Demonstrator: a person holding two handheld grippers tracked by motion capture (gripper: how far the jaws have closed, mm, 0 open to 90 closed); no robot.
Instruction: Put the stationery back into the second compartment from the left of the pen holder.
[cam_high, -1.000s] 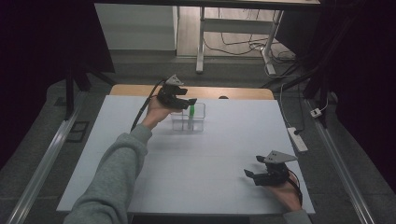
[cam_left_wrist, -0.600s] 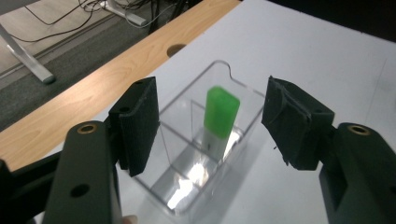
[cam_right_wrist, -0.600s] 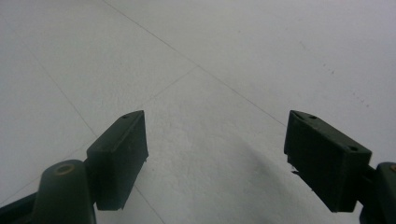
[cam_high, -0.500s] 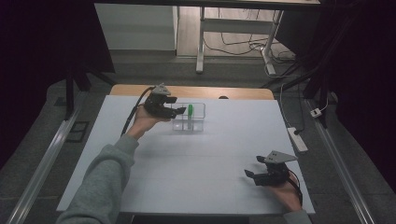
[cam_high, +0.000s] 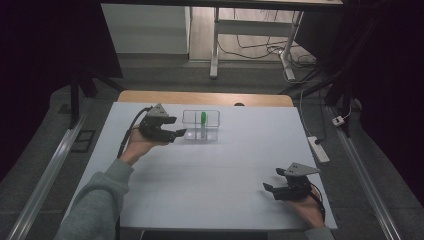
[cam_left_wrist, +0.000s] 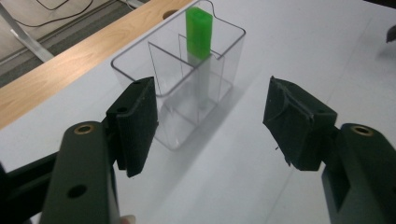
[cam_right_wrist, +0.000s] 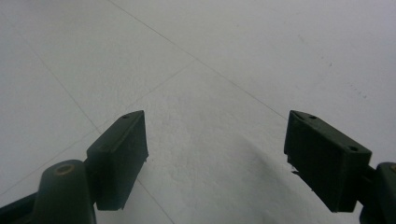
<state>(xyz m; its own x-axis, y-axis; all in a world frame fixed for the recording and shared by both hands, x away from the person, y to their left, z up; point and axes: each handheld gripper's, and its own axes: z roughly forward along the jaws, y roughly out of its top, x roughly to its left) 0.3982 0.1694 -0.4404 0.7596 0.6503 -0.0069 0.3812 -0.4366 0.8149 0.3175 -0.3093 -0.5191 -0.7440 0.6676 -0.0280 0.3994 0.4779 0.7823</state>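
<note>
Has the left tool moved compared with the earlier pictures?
Yes. In the high view the left tool has drawn back leftward from above the clear box and now sits beside it, jaws open.

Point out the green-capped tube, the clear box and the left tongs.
Tube (cam_left_wrist: 199, 31): left gripper view, on its green cap.
Box (cam_left_wrist: 173, 128): left gripper view, on its near wall.
Left tongs (cam_high: 180, 133): high view, between the fingertips.

From my high view the room around the white table (cam_high: 210, 170) is near black, with overhead light falling on the tabletop and the floor strip beyond it; picture soft and a bit grainy. In my left gripper view the clear divided box (cam_left_wrist: 187, 88) throws a soft shadow toward the camera, and the near jaws are slightly blurred. My right gripper view is dim grey, low contrast, faint shadow between jaws.
</note>
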